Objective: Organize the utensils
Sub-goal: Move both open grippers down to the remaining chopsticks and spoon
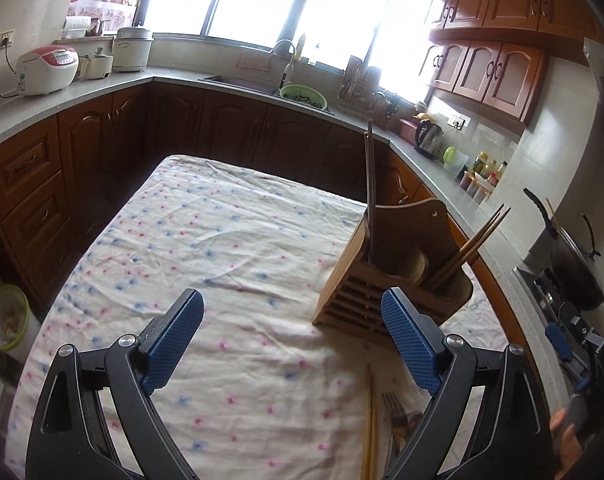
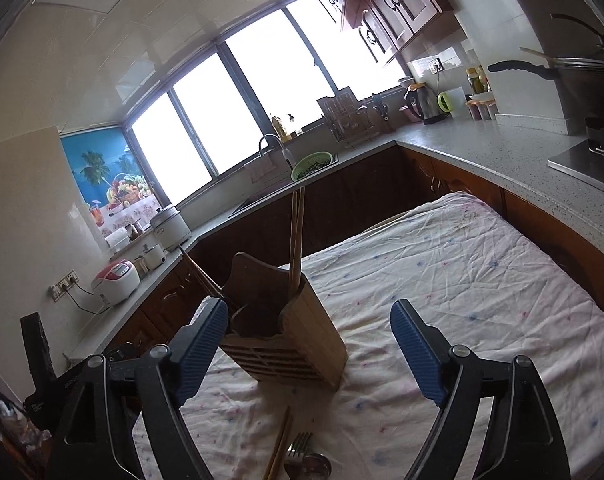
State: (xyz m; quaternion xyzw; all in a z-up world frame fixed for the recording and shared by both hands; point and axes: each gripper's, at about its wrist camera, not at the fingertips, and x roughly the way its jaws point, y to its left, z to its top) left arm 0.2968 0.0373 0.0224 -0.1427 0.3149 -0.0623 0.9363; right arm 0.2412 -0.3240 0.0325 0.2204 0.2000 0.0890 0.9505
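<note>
holding: a gripper in each hand over a table with a floral cloth (image 1: 222, 240)
my left gripper (image 1: 292, 344): jaws wide apart, nothing between them
my right gripper (image 2: 310, 350): jaws wide apart, gripping nothing
wooden holder (image 1: 386, 280): upright on the cloth, chopsticks (image 1: 370, 184) standing inside
loose utensils: a fork (image 2: 300, 446) and chopstick pair (image 2: 280, 444) lying flat on the cloth, near the holder's base

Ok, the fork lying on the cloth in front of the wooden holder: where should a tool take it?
By the handle, from above. The fork lies flat on the cloth, tines toward the holder, with a spoon and chopsticks close alongside, so a side approach looks crowded.
</note>
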